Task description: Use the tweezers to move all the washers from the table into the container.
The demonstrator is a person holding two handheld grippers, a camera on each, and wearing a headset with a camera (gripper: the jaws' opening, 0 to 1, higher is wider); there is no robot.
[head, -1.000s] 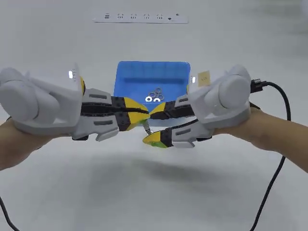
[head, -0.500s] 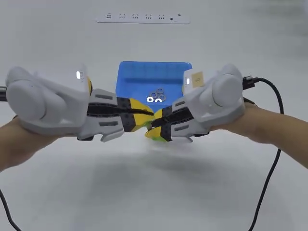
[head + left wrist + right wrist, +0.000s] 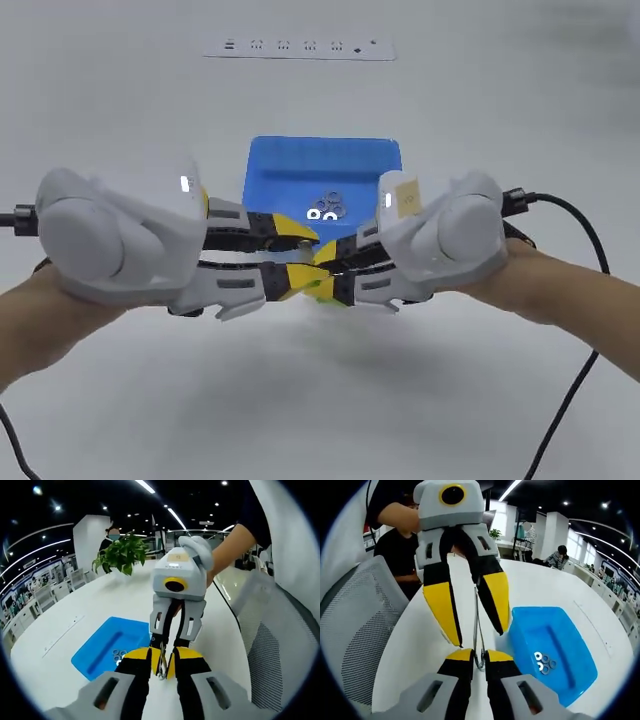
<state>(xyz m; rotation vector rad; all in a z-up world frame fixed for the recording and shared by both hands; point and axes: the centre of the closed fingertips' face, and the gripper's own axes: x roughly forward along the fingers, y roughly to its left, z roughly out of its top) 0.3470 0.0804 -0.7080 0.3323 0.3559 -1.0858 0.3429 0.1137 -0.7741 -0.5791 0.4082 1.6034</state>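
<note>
Where the two handheld grippers meet tip to tip over the white tabletop (image 3: 320, 410), a pair of slim, bare-metal tweezers (image 3: 476, 615) runs between them. They sit just in front of the shallow blue rectangular plastic container (image 3: 262, 170). In the right gripper view, the right gripper (image 3: 480, 656) has its yellow-tipped jaws pressed together on the tweezers' joined, rounded end. Opposite it, the left gripper (image 3: 480, 636) has its jaws spread in a V. The tweezers' two thin arms pass down that gap with space on either side, apparently touching neither pad. The arms lie close together, nearly parallel. Small silver ring-shaped washers (image 3: 543, 663) sit bunched in a tight cluster on the container's floor, some overlapping, toward its near side in the head view. A long white power strip (image 3: 300, 46) lies well beyond the container.
</note>
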